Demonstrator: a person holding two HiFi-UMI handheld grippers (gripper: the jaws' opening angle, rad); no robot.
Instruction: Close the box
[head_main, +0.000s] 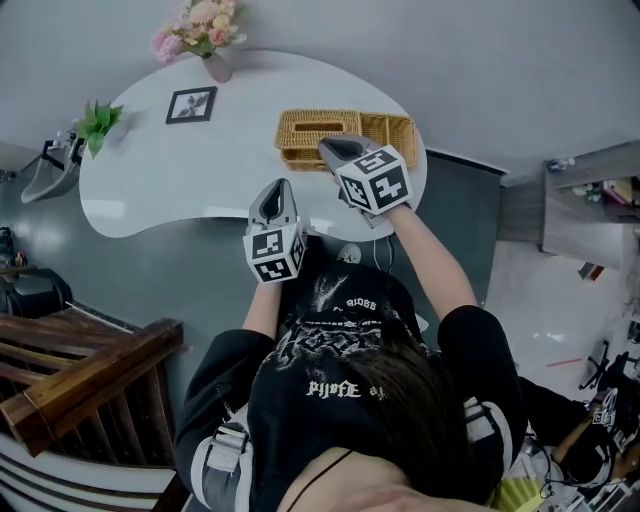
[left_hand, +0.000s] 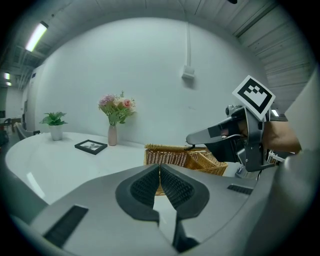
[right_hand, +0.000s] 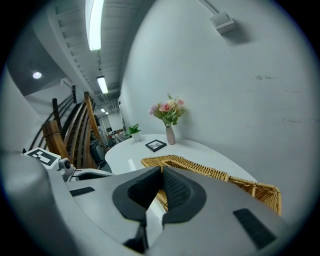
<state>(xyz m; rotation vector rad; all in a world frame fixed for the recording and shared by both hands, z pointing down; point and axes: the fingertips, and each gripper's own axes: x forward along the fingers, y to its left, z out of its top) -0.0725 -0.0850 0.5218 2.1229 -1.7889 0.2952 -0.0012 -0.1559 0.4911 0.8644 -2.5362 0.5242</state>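
A wicker box (head_main: 318, 130) stands on the white table (head_main: 170, 180), and a second wicker part (head_main: 390, 127) lies open beside it on the right. I cannot tell if that part is the lid. My right gripper (head_main: 328, 146) hovers at the box's near edge, jaws shut and empty; in its own view the fingertips (right_hand: 162, 169) meet over the wicker rim (right_hand: 200, 169). My left gripper (head_main: 279, 184) is shut and empty, short of the box over the table's near edge. Its own view shows the box (left_hand: 172, 156) past its closed tips (left_hand: 160, 166), with the right gripper (left_hand: 200, 137) above the box.
At the table's far side stand a vase of pink flowers (head_main: 200, 35), a small picture frame (head_main: 191, 104) and a potted green plant (head_main: 97, 122). A wooden stair rail (head_main: 80, 380) runs at the lower left. A person's torso fills the bottom of the head view.
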